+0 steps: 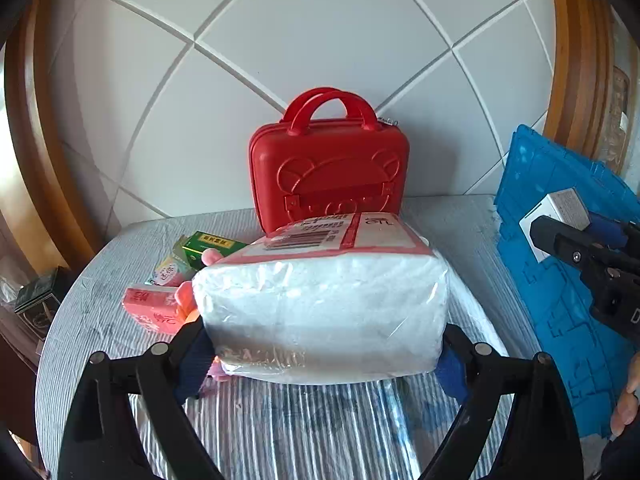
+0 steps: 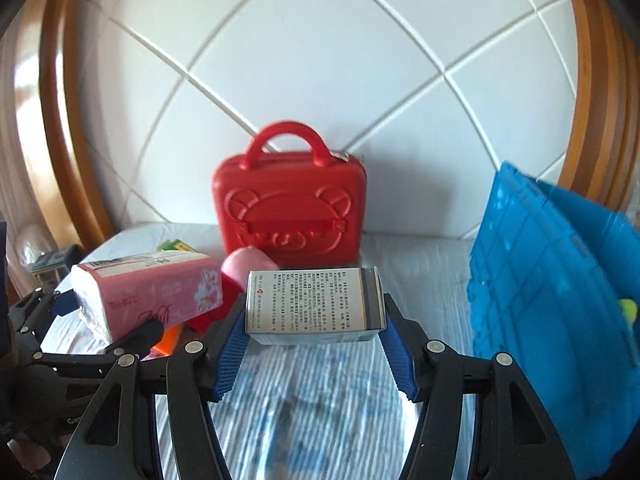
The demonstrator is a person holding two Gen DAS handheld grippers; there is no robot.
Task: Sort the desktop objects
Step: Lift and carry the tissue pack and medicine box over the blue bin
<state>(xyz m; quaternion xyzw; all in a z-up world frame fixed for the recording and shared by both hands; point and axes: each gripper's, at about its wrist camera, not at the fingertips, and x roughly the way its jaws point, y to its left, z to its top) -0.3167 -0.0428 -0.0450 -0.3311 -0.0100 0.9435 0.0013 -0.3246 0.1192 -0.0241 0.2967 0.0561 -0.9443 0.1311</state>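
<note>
**Both Grippers Loaded Above the Striped Surface**

Currently, the largest item in view is the blue crate point(image 2: 552, 280), tilted at the right edge of the striped tablecloth point(image 1: 300, 420). The red case point(image 1: 328, 176) stands upright at the back, against the white panelled wall point(image 1: 320, 40).

The tissue pack point(image 1: 320, 304), wrapped in clear film, sits crosswise between the fingers of the left gripper point(image 1: 324, 352). The jaws stand wide and both blue pads press on the pack's two ends, with the barcode label facing up. The pack is held clear of the tablecloth, in front of the red case.

The medicine box point(image 2: 316, 300) sits between the fingers of the right gripper point(image 2: 316, 340). The jaws stand at a middling width, clamped on the box's two short ends, with its printed side facing up.

View differences:
- The left wrist view shows small packets on the tablecloth behind the tissue pack: a green box point(image 1: 212, 246) and a red-pink packet point(image 1: 154, 308). It also shows the right gripper at the far right, holding the medicine box in front of the crate.
- The right wrist view shows the tissue pack's pink printed side, a pink-and-red object point(image 2: 244, 268) just behind it, and a yellow-green item point(image 2: 628, 308) inside the crate. What that item is cannot be determined.
</note>
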